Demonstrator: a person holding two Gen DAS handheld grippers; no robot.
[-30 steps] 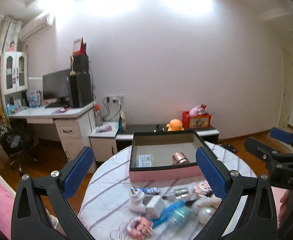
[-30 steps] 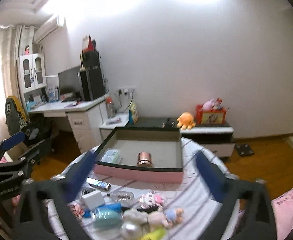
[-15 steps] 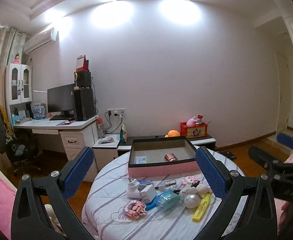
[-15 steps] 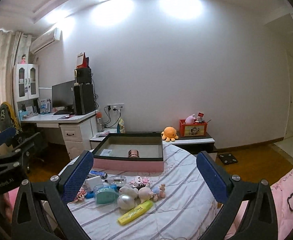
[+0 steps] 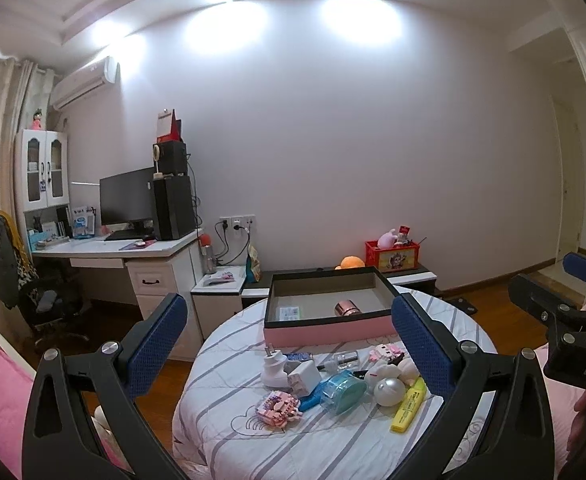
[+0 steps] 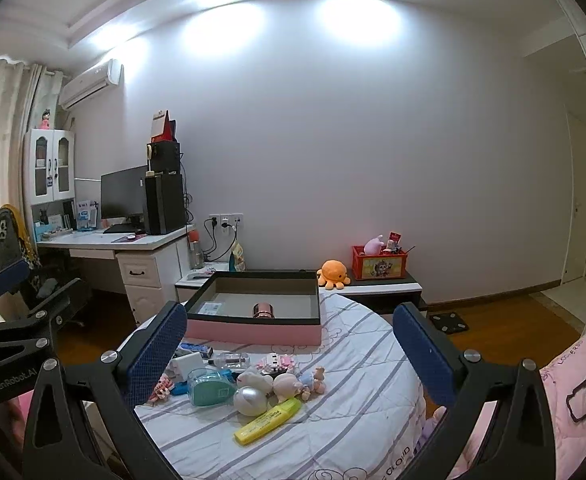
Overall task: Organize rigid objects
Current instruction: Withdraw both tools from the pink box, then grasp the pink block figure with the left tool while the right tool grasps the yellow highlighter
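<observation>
A pink box (image 5: 329, 330) with a black rim stands at the far side of the round striped table (image 5: 229, 432). A copper cylinder (image 5: 346, 309) and a small card (image 5: 289, 312) lie inside it. In front lies a pile: white plug (image 5: 273, 368), white charger (image 5: 304, 376), teal tape dispenser (image 5: 343, 390), pearl ball (image 5: 390, 391), yellow highlighter (image 5: 409, 404), pink block toy (image 5: 279, 404). The pile also shows in the right wrist view, with the highlighter (image 6: 267, 420) nearest. My left gripper (image 5: 289, 344) and right gripper (image 6: 289, 348) are both open, empty, held back above the table.
A white desk (image 5: 133, 250) with monitor and speakers stands at the left. A low cabinet behind the table carries a red crate (image 5: 393, 255) and an orange plush (image 6: 333, 274). A pink cushion (image 6: 573, 392) lies at the right.
Both grippers have pulled back and up from the table. The box and the pile look smaller and farther now. Nothing was picked up.
</observation>
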